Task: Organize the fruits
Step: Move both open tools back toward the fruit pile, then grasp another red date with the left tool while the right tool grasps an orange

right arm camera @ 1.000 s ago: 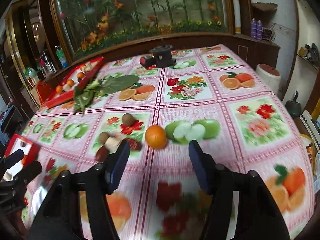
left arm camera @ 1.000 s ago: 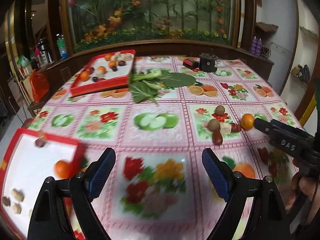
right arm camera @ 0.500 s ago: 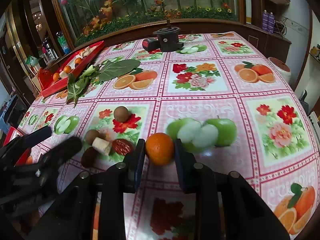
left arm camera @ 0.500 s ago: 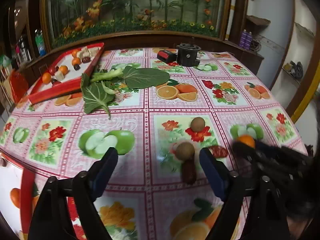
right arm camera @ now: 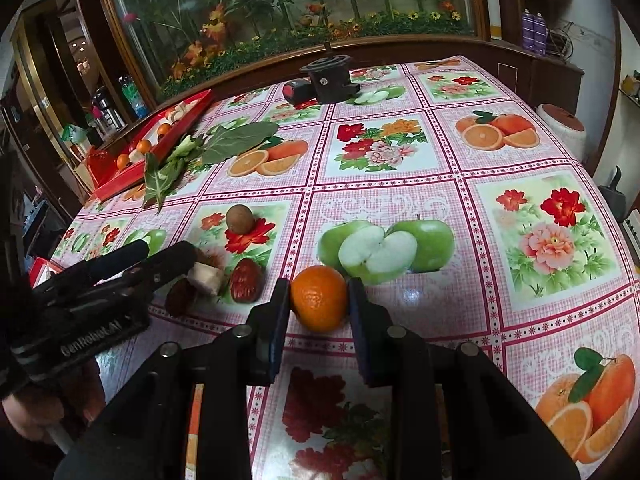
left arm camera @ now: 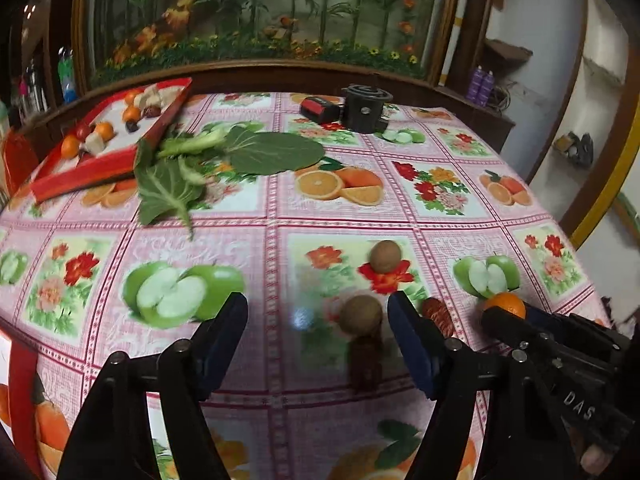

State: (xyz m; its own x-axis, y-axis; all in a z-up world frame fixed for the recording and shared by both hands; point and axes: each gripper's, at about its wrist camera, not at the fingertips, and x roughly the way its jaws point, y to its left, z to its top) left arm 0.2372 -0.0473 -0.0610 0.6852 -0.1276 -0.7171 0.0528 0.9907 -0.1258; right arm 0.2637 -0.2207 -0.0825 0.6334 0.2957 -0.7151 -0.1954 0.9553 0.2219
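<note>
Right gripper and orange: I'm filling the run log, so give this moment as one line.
right gripper: shut on orange | left gripper: open, near brown fruit | orange: on tablecloth

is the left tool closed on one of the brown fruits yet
No. The left tool is wide open, and the brown fruit sits loose on the tablecloth between its fingers, touching neither.

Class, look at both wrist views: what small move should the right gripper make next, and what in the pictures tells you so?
Probably lift straight up a little. The right gripper has its pads against both sides of the orange, which seems still to rest on the tablecloth. Rising first should keep it from dragging toward the red date and the open left gripper.
</note>
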